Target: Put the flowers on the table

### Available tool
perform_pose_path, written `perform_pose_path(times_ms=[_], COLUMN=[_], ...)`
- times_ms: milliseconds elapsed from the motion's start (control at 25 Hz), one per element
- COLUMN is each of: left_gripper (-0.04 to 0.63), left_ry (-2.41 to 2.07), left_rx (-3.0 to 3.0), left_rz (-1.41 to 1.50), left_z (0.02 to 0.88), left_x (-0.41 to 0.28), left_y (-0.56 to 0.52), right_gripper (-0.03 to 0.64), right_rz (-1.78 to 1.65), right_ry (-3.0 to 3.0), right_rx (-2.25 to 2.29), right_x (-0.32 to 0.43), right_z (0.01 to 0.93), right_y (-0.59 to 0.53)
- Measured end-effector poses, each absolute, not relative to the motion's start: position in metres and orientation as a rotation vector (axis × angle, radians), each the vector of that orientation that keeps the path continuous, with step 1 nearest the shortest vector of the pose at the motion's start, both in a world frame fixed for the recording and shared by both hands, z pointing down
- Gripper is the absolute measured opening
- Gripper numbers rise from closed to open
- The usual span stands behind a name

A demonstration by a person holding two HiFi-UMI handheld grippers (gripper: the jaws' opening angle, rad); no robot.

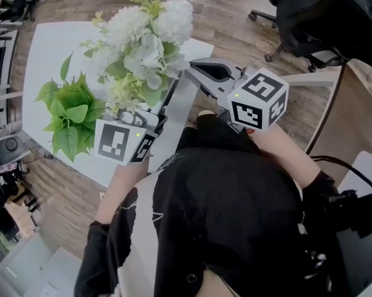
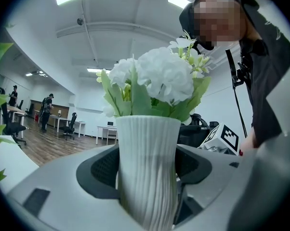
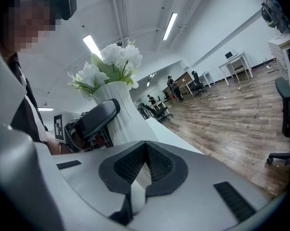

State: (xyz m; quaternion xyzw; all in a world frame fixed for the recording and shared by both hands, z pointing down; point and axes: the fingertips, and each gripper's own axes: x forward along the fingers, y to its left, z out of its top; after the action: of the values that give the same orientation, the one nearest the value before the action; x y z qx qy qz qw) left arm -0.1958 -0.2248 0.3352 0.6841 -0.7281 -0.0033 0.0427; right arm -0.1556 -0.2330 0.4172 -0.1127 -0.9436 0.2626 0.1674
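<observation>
- Head view: the table (image 1: pixel 50 48) lies under the flowers (image 1: pixel 146 30), which hang over its near edge. Whether their vase (image 2: pixel 147 138) stands on it is hidden.
- Vase: ribbed, likely hard, slick and breakable, and top-heavy under soft blooms, so grip the body low.
- Left gripper (image 2: pixel 147 177) clamps the vase's body.
- Right gripper (image 3: pixel 145 148): jaws pressed together, empty.

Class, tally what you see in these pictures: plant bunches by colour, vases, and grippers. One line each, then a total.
white flower bunch: 1
green leafy bunch: 1
white ribbed vase: 1
grippers: 2 (left gripper, closed on the white ribbed vase; right gripper, closed on nothing)
Total: 5
</observation>
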Motion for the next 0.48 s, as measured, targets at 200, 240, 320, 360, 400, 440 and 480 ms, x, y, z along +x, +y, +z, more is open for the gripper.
perform_pose_path(times_ms=[200, 240, 320, 360, 400, 440, 480], left_gripper=[0.334, 0.334, 0.334, 0.334, 0.334, 0.334, 0.334], left_ry=[-2.238, -2.238, -2.238, -2.238, -2.237, -2.235, -2.234], left_rx=[2.077, 2.076, 2.072, 2.070, 2.068, 2.067, 2.064], left_rz=[-0.016, -0.015, -0.009, -0.004, 0.002, 0.007, 0.009], left_z=[0.336, 0.336, 0.336, 0.337, 0.337, 0.337, 0.337], left_x=[-0.197, -0.196, -0.197, -0.197, -0.197, -0.197, -0.196], left_y=[-0.226, -0.226, -0.227, -0.227, -0.227, -0.228, -0.229], right_gripper=[0.012, 0.012, 0.012, 0.012, 0.012, 0.012, 0.012], right_rz=[0.740, 0.737, 0.735, 0.737, 0.740, 0.743, 0.745], right_ry=[-2.703, -2.706, -2.709, -2.709, -2.707, -2.704, -2.700], right_rx=[-0.317, -0.311, -0.303, -0.303, -0.306, -0.310, -0.314], right_x=[-0.154, -0.153, -0.152, -0.153, -0.153, -0.153, -0.153], right_z=[0.411, 0.410, 0.409, 0.409, 0.410, 0.410, 0.410], right_y=[-0.239, -0.240, -0.243, -0.244, -0.244, -0.243, -0.243])
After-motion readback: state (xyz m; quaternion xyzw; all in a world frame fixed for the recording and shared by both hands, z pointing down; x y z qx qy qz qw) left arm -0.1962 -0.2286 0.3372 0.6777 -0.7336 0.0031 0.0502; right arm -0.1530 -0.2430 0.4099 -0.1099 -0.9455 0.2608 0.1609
